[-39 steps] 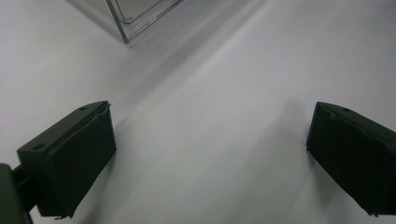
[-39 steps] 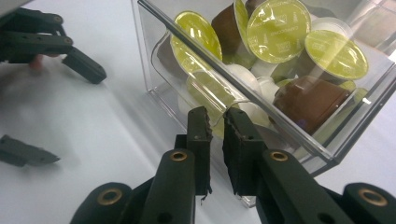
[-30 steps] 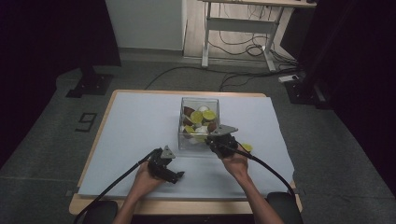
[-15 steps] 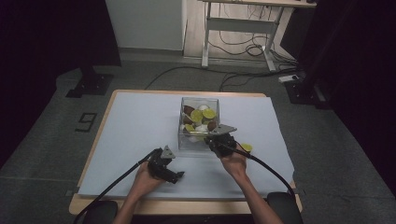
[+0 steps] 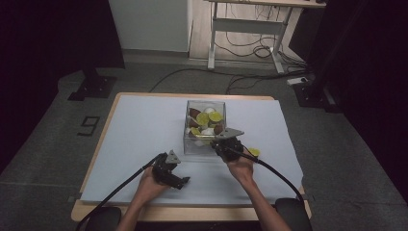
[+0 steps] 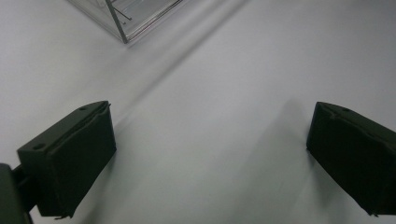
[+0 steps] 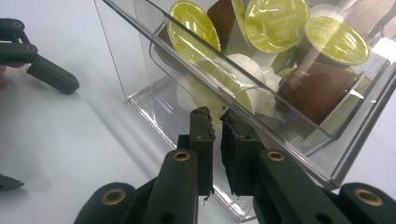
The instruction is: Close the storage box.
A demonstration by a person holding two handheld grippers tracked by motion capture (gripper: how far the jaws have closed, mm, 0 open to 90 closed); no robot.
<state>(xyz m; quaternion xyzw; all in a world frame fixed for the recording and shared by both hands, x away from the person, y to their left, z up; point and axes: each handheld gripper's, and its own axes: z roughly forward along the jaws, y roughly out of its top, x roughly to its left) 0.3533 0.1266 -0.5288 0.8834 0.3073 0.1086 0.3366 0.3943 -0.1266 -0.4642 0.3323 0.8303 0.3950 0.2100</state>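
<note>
A clear plastic box (image 5: 188,139) stands mid-table, holding several coffee capsules with yellow-green lids (image 5: 202,118), plus brown and white ones. My right gripper (image 5: 222,144) sits at the box's near right corner. In the right gripper view its jaws (image 7: 218,122) are shut, tips against the near wall (image 7: 140,84), with nothing seen between them. My left gripper (image 5: 183,180) rests low over the white mat, left of and nearer than the box. It (image 6: 210,158) stands open and holds nothing; the box's corner (image 6: 122,29) shows beyond it.
One yellow-green capsule (image 5: 253,152) lies loose on the white mat (image 5: 139,130), just right of my right hand. A finger of the left gripper (image 7: 51,74) shows in the right gripper view. Cables trail back from both grippers toward the table's near edge.
</note>
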